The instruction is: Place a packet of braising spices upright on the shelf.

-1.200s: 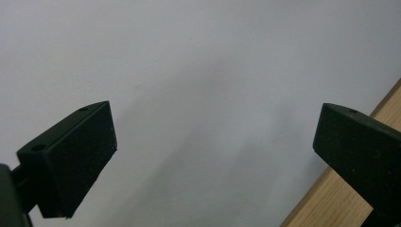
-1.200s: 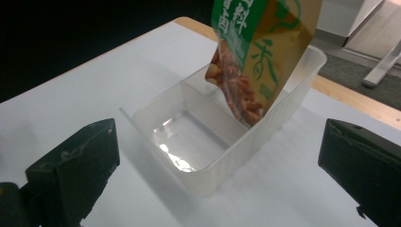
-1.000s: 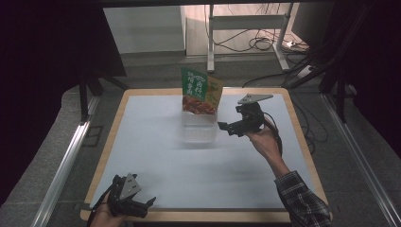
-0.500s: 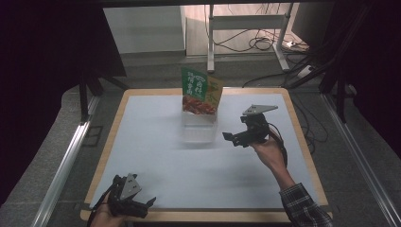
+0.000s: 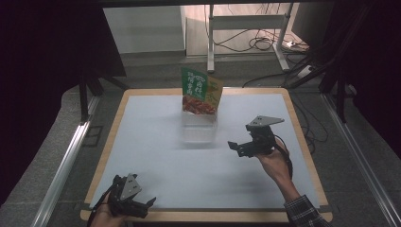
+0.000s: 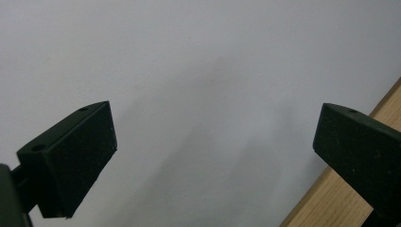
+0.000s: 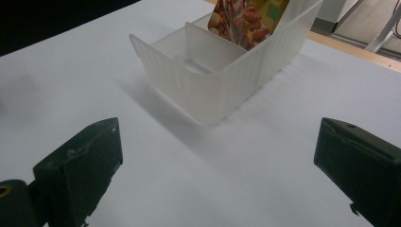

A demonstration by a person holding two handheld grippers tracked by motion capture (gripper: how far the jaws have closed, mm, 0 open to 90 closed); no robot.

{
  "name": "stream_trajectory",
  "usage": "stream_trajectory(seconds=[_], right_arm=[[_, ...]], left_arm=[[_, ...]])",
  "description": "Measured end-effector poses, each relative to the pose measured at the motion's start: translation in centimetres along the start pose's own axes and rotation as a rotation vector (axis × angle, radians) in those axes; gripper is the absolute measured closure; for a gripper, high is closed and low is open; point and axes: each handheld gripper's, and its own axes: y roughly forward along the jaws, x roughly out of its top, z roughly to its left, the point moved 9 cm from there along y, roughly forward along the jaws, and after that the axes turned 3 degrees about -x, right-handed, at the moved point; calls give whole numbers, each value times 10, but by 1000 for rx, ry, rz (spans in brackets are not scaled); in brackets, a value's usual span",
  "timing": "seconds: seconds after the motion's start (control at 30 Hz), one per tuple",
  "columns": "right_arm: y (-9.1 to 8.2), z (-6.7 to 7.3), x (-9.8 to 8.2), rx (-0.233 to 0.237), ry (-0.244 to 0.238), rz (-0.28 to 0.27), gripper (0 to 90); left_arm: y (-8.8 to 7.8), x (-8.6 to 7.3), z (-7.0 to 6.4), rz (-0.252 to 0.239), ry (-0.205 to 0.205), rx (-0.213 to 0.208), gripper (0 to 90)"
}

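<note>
The translucent bin (image 5: pixel 199 128) sits on the white table (image 5: pixel 156 142) toward twelve o'clock, slightly left of centre; a snack packet (image 5: pixel 200 92) stands upright in its far compartment, the near compartment holding nothing; the right gripper (image 5: pixel 239 147) hovers at about four o'clock from the bin, jaws spread wide and pointed at it, gripping nothing; the left gripper (image 5: pixel 144 206) rests near the table's front edge at seven o'clock, jaws likewise parted and gripping nothing.
</note>
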Motion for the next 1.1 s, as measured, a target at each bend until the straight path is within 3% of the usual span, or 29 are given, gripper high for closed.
stream_trajectory(seconds=[0.47,1.1], right_arm=[[-10,5,-14,-15,4,3,35],[-37,11,-51,-41,18,26,35]], left_arm=[[0,0,0,4,7,0,2],[0,0,0,5,5,-1,2]])
